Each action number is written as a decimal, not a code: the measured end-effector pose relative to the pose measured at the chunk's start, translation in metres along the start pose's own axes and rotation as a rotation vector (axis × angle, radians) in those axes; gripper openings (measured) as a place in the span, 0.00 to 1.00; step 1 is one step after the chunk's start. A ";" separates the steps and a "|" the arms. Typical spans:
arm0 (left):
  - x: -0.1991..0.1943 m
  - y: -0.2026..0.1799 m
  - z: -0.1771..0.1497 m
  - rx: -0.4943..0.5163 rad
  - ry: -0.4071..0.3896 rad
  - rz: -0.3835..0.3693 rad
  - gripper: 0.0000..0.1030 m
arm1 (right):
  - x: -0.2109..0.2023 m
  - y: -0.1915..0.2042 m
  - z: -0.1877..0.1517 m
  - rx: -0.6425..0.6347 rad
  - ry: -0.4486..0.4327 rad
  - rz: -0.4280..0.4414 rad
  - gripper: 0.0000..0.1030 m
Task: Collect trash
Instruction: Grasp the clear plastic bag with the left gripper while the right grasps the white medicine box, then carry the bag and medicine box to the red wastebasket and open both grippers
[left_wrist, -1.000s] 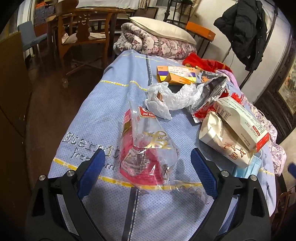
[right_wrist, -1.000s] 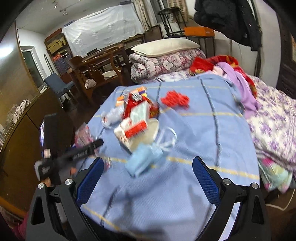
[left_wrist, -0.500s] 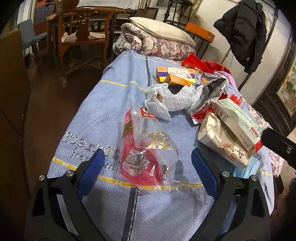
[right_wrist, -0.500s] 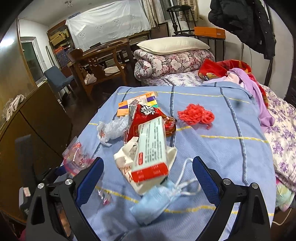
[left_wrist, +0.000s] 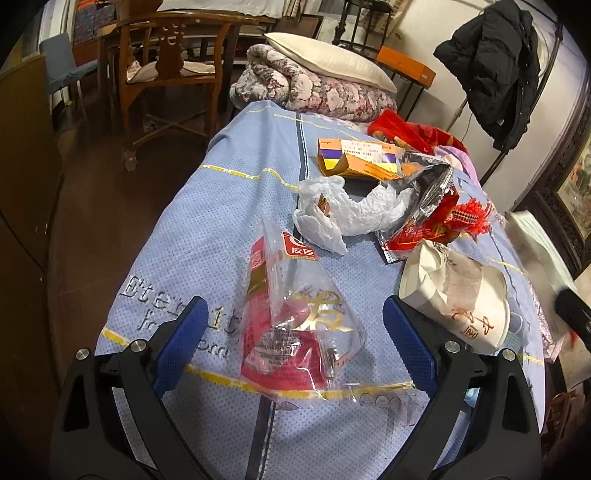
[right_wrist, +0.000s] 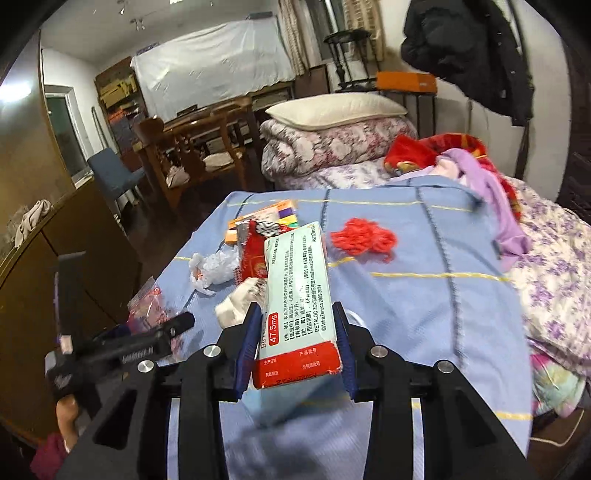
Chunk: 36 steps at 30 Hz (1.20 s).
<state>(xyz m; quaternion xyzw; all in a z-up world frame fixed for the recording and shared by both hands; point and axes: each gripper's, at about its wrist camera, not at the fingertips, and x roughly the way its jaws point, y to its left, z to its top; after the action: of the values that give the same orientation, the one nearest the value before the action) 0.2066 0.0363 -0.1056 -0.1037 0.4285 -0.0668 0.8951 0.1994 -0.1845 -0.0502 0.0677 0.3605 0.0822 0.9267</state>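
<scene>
Right claw (right_wrist: 297, 345) is closing its blue pads on a pale green medicine box (right_wrist: 295, 291); the pads sit against the box's two long sides near its red end, and the box sticks out forward from the claw, lifted off the blue bedspread (right_wrist: 424, 295). Ahead of it and a little left lie a red snack wrapper (right_wrist: 255, 254), an orange carton (right_wrist: 258, 218) and a crumpled white bag (right_wrist: 214, 269); ahead to the right is a red tangle of cord (right_wrist: 364, 240). A crushed paper cup (right_wrist: 240, 302) shows just left of the held box.

Left claw (left_wrist: 291, 332) is spread wide and pinches nothing. Between its pads, on the bedspread, lies a clear bag (left_wrist: 291, 314) with red and gold print; the pads stand apart from it on either side. Right of the right pad lies the paper cup (left_wrist: 458, 299). Farther ahead are the white bag (left_wrist: 343, 210), a silver-lined wrapper (left_wrist: 424, 195) and the orange carton (left_wrist: 354, 158).
</scene>
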 end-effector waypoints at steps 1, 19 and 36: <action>0.000 0.001 -0.001 0.000 -0.001 -0.001 0.89 | -0.006 -0.004 -0.004 0.011 -0.003 0.001 0.38; -0.009 0.004 -0.008 -0.012 -0.031 -0.047 0.36 | -0.009 -0.057 -0.040 0.143 0.087 -0.030 0.38; -0.132 -0.054 -0.029 0.086 -0.160 -0.180 0.33 | -0.122 -0.048 -0.042 0.101 -0.092 -0.007 0.38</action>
<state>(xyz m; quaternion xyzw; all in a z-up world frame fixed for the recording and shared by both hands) 0.0996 0.0074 -0.0104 -0.1086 0.3413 -0.1568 0.9204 0.0875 -0.2537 -0.0093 0.1170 0.3213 0.0574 0.9379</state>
